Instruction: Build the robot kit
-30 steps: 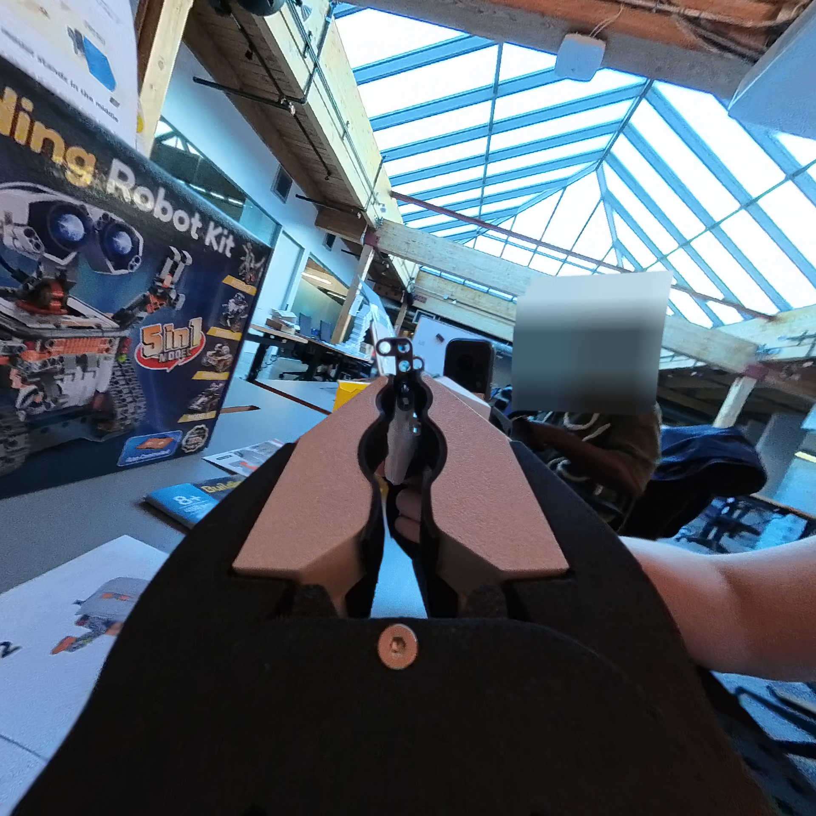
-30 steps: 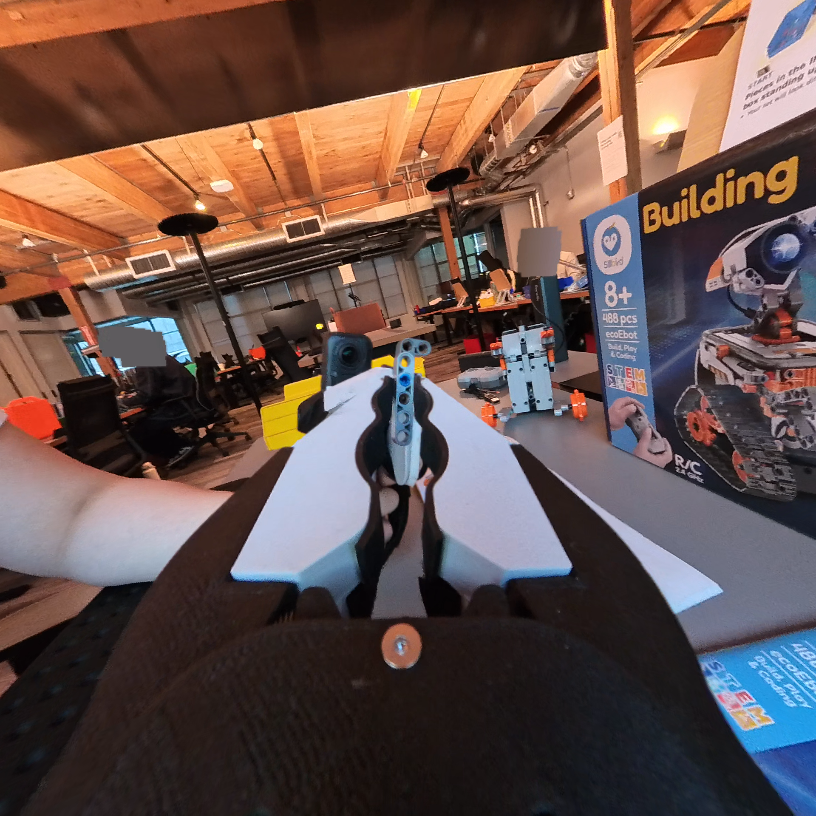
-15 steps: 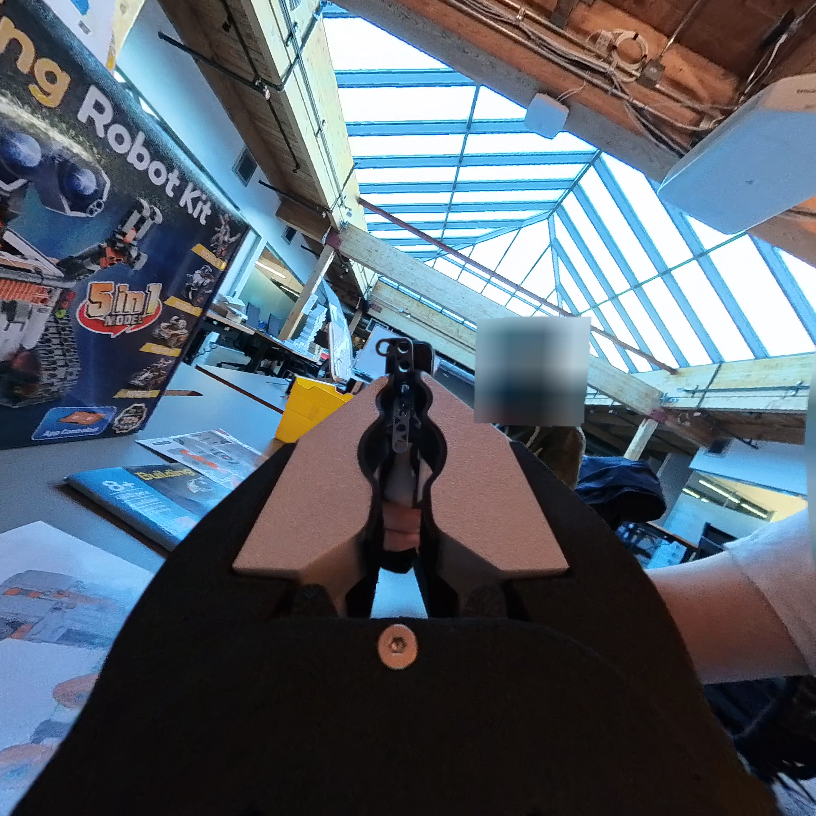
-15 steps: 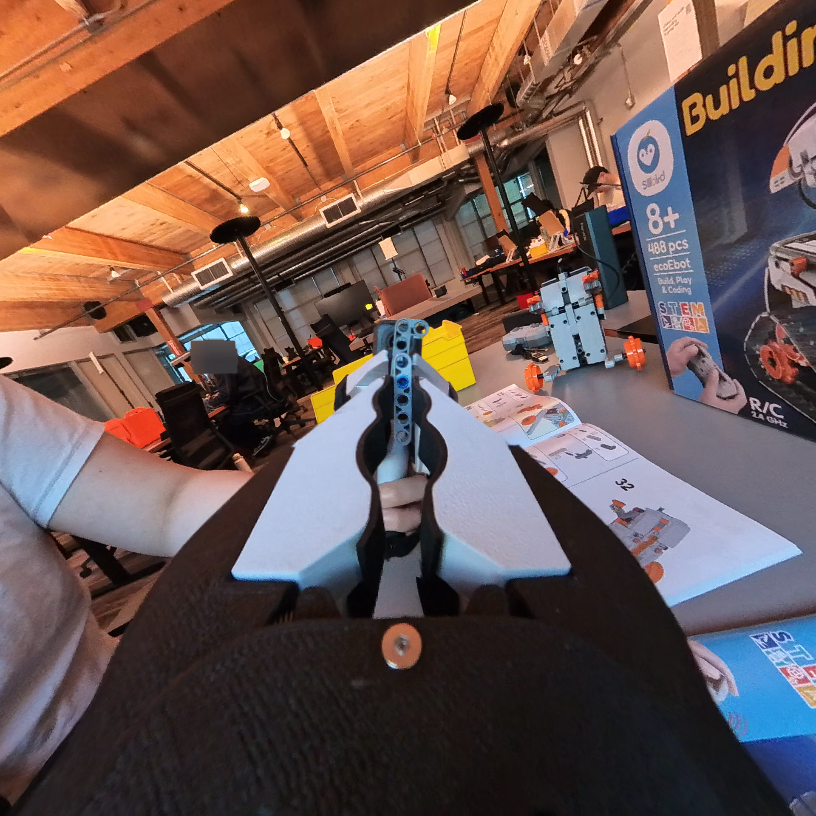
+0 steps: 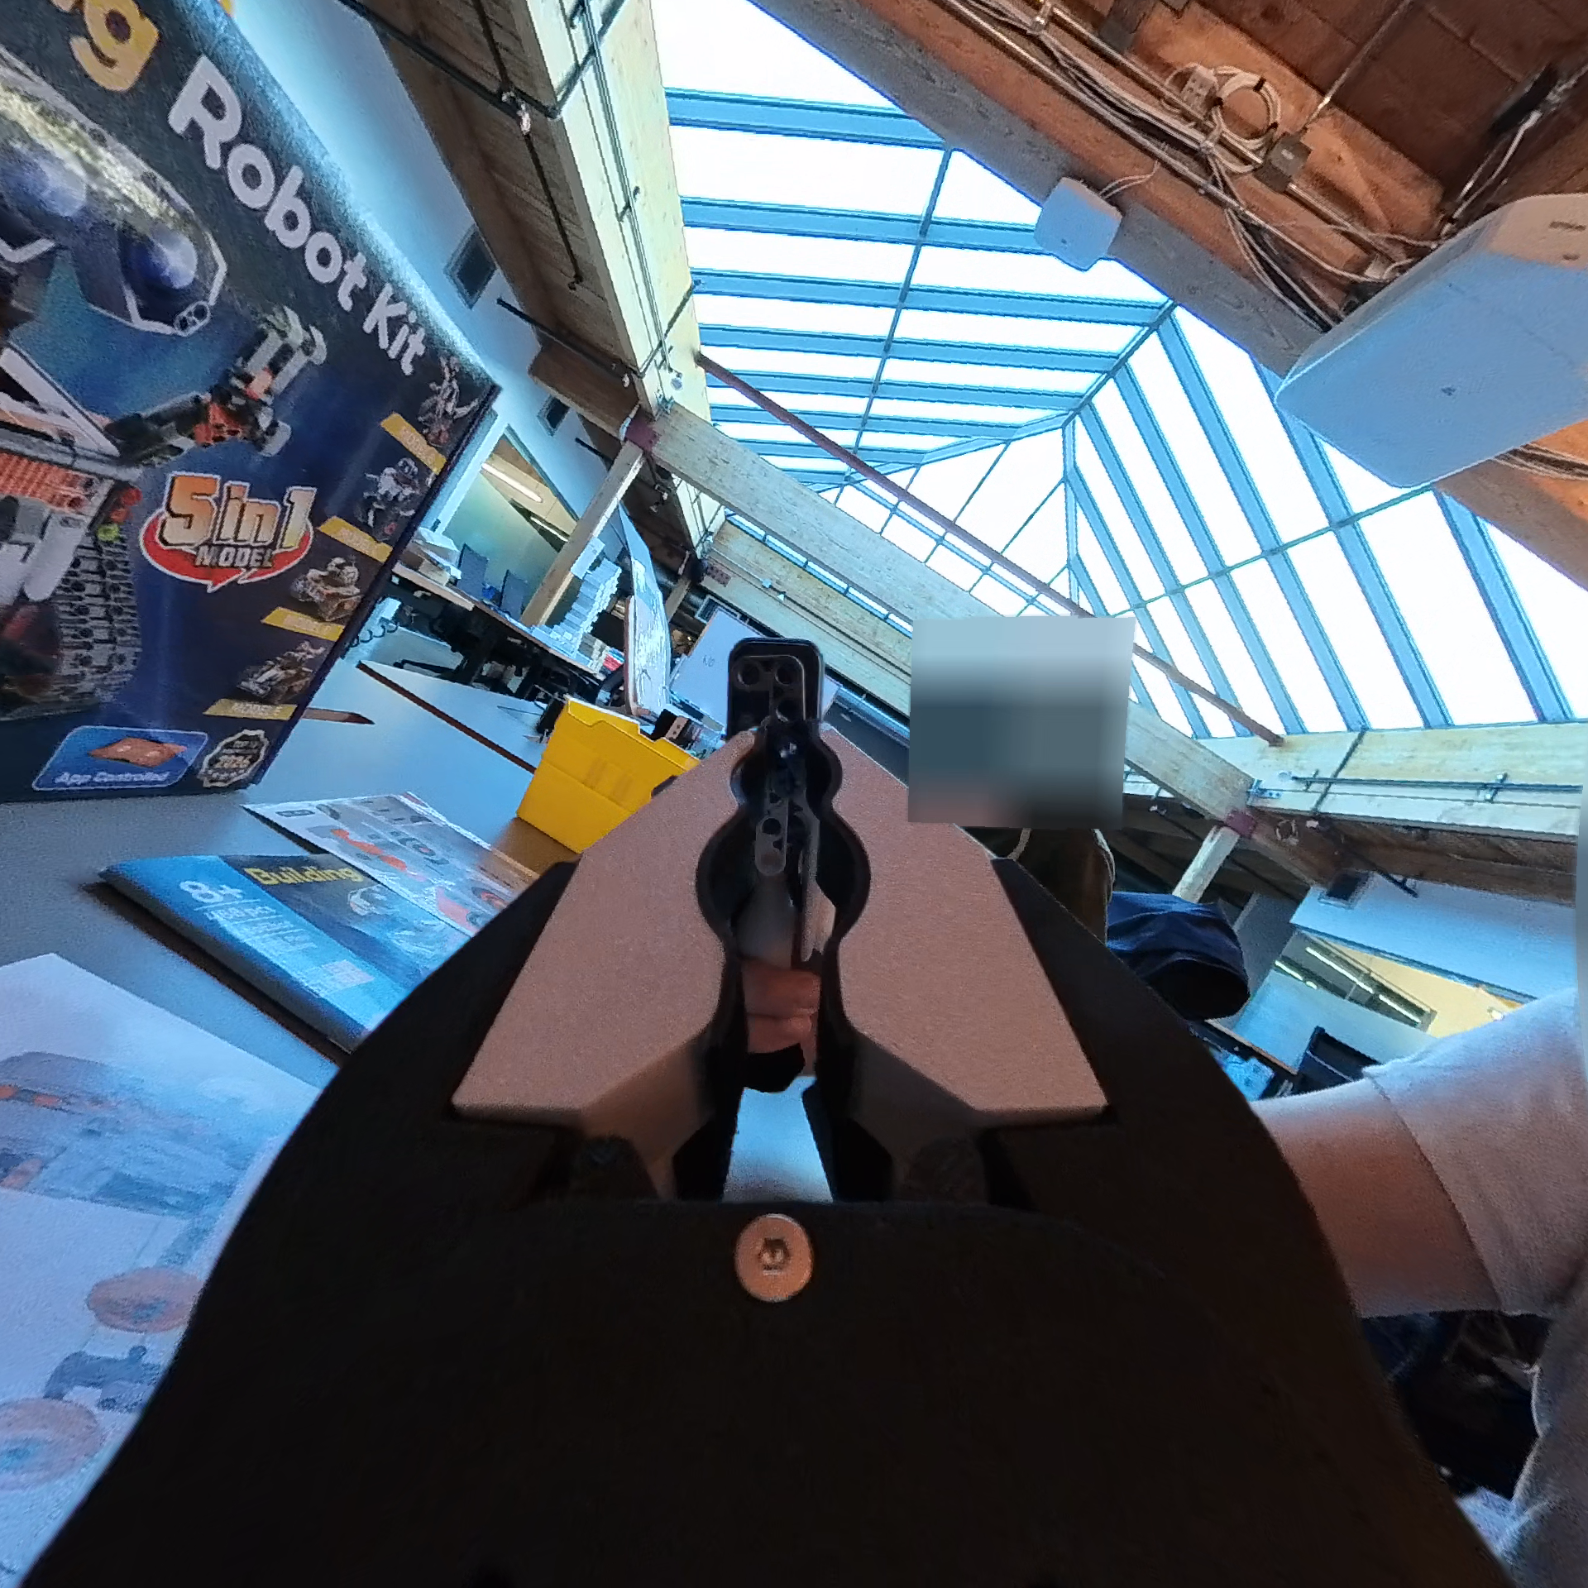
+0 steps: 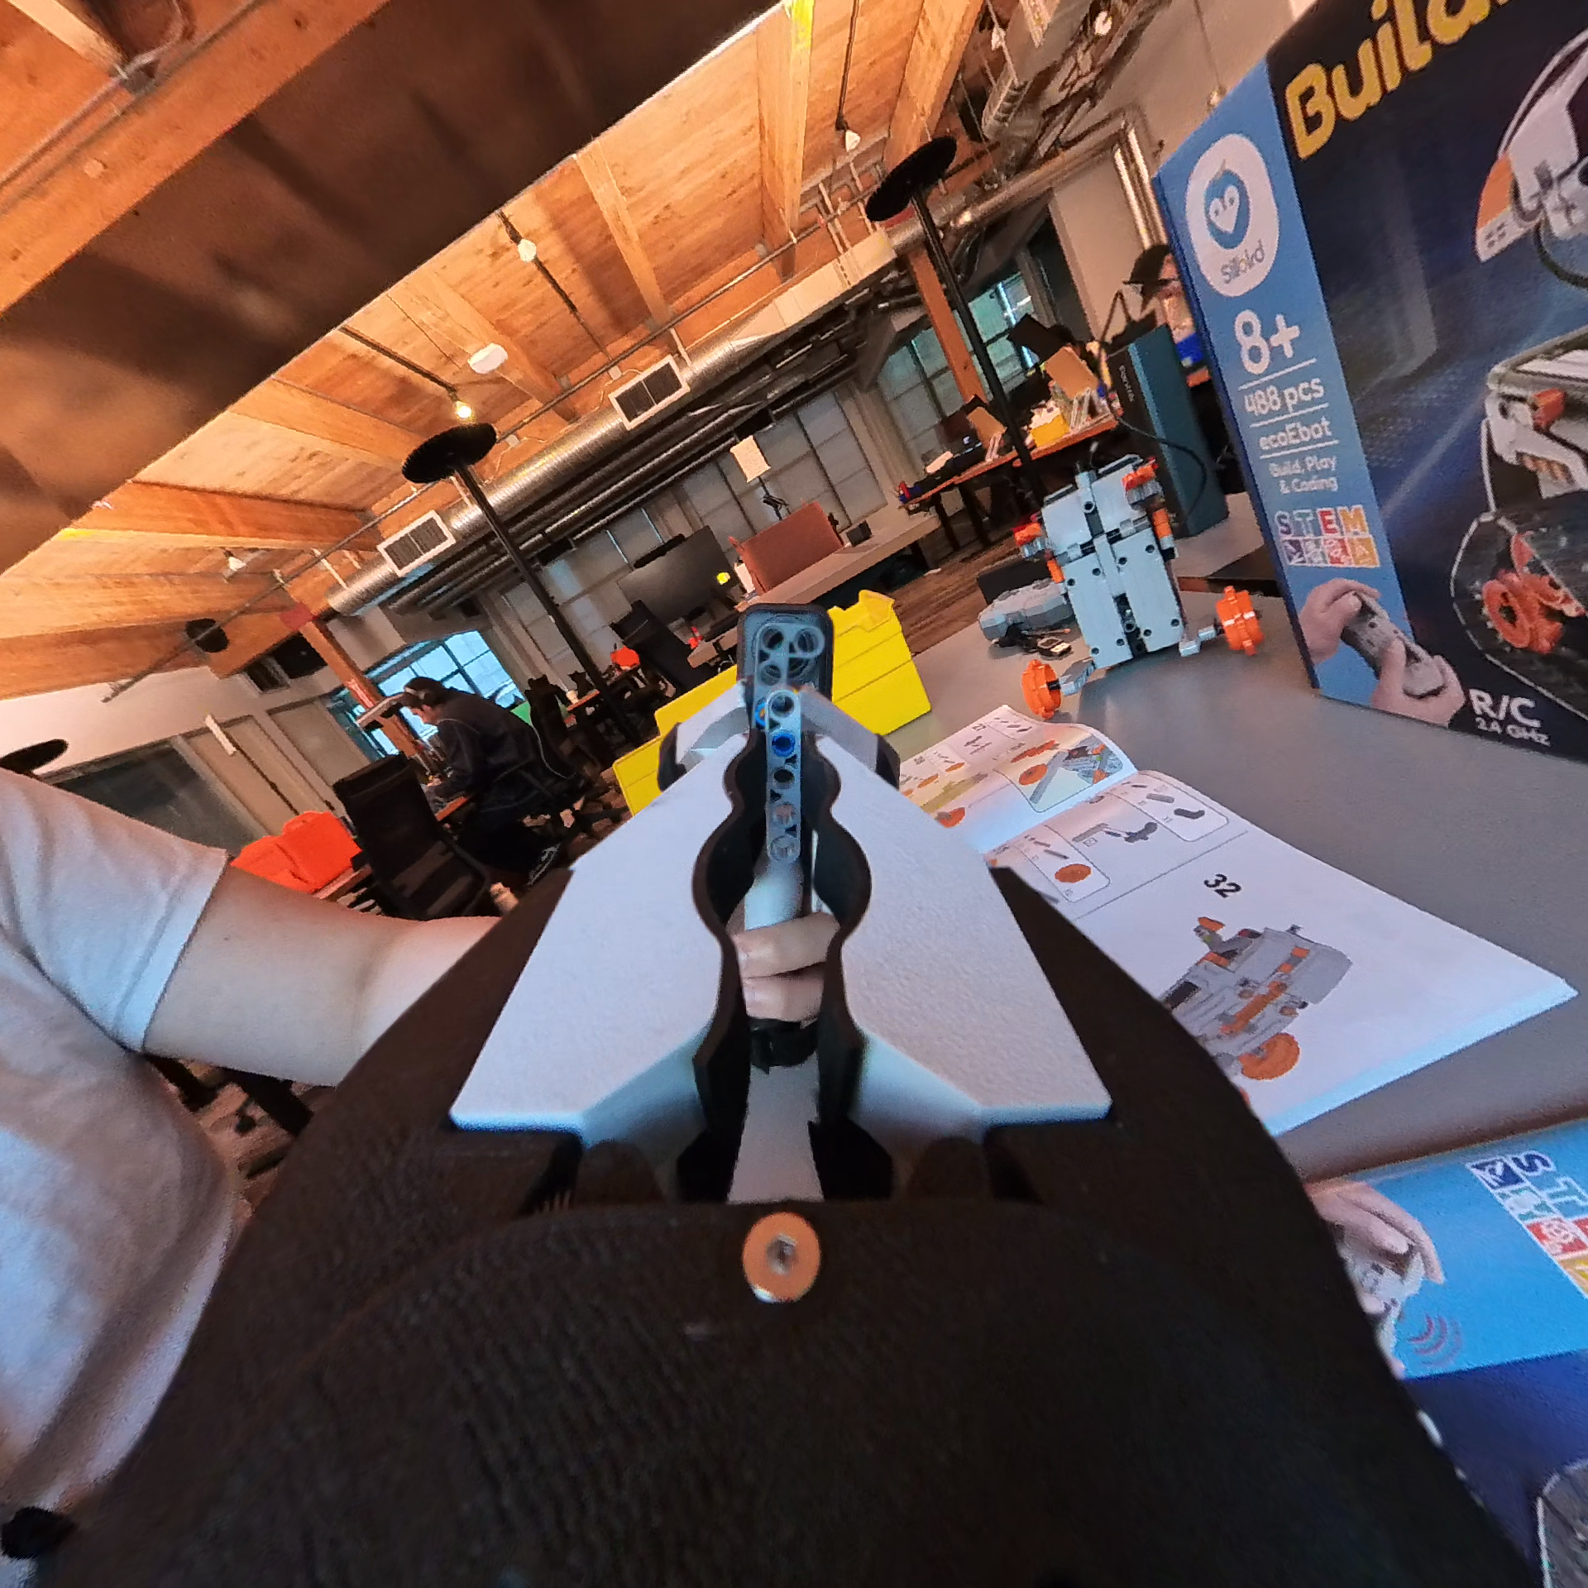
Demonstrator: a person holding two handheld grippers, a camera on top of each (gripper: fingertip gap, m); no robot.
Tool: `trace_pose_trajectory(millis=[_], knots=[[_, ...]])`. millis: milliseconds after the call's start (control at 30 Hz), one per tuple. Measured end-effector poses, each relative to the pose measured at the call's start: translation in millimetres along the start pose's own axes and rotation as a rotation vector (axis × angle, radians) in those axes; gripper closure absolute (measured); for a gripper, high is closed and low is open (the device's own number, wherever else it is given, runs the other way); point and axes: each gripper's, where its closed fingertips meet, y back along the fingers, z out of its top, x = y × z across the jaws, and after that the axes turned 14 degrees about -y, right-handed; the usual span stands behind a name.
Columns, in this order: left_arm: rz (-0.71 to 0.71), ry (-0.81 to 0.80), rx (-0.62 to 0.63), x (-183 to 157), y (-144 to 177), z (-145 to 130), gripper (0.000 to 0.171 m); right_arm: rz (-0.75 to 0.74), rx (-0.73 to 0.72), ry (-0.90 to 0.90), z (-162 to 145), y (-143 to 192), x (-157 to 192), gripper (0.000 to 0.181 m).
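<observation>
Both my cameras have tipped further upward. My left gripper (image 5: pixel 778 743) is clamped on a dark holed beam (image 5: pixel 771 829). My right gripper (image 6: pixel 778 735) pinches a grey holed beam (image 6: pixel 784 799). They meet tip to tip above the table (image 6: pixel 1375 773), near the open manual (image 6: pixel 1203 859).

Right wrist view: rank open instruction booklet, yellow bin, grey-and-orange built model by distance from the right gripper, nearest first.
From the right gripper:
1. Open instruction booklet, just right on the table.
2. Yellow bin, straight ahead behind the fingertips.
3. Grey-and-orange built model, far right, by the box.
</observation>
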Motion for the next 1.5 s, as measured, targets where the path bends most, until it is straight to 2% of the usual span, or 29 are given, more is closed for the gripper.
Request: trace_pose_trajectory(millis=[100,267,500,733,867,1000,1133,1400,1500], knots=[[-0.012,0.052,-0.010,-0.8,-0.8,-0.9,0.168,0.042,-0.006,-0.001,-0.5,1.2,3.2,0.176],[-0.016,0.181,-0.124,2.0,1.0,6.0,0.168,0.113,-0.057,0.027,0.4,-4.1,12.5,0.176],[-0.117,0.251,-0.199,-10.6,-1.0,15.4,0.168,0.186,-0.075,0.040,0.9,-5.2,24.5,0.176],[-0.134,0.193,-0.159,-15.0,-2.1,14.7,0.169,0.171,-0.053,0.028,0.9,-4.5,25.0,0.176],[-0.101,0.164,-0.136,-10.1,-0.8,11.8,0.169,0.086,-0.019,0.057,-0.7,-4.5,17.4,0.176],[-0.035,0.098,-0.079,-2.7,0.3,7.0,0.168,-0.054,0.031,0.173,-3.2,-4.0,8.4,0.176],[-0.004,0.061,-0.083,-1.6,0.8,7.9,0.168,-0.100,0.042,0.200,-4.7,-6.2,6.5,0.176],[-0.019,0.027,-0.109,-6.5,1.6,15.6,0.168,0.004,-0.009,0.030,-2.8,-11.7,13.4,0.176],[-0.028,0.006,-0.081,-8.8,0.0,14.1,0.168,0.025,0.001,0.016,-3.2,-9.5,15.0,0.176]])
